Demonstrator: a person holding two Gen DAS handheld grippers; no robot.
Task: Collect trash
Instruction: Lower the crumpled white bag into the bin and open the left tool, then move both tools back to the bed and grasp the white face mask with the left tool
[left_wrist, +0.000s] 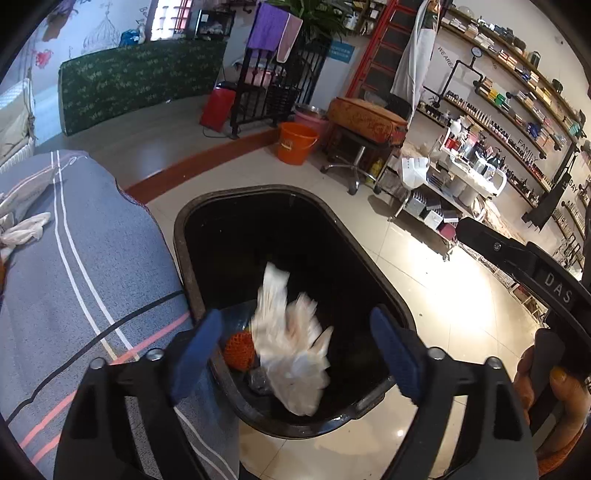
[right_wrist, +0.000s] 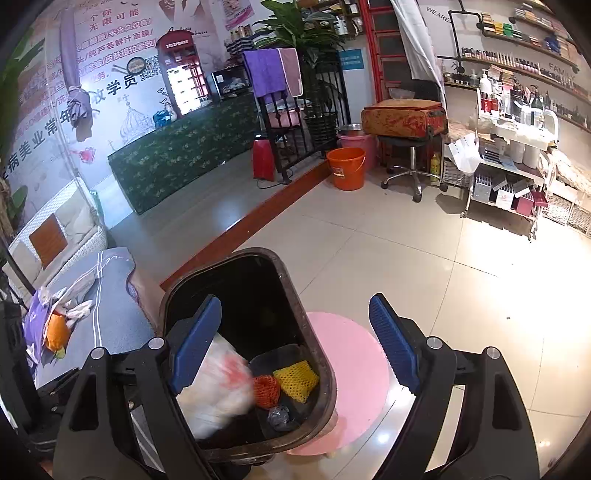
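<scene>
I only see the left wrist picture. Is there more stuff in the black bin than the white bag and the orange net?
Observer: Yes. In the right wrist view a yellow net lies beside the orange net in the black bin.
Operator: What's next to the bin on the floor?
Observer: A pink stool stands right against it.
Operator: Any trash left on the bed?
Observer: An orange fruit and a purple bag lie on the striped cover.
</scene>
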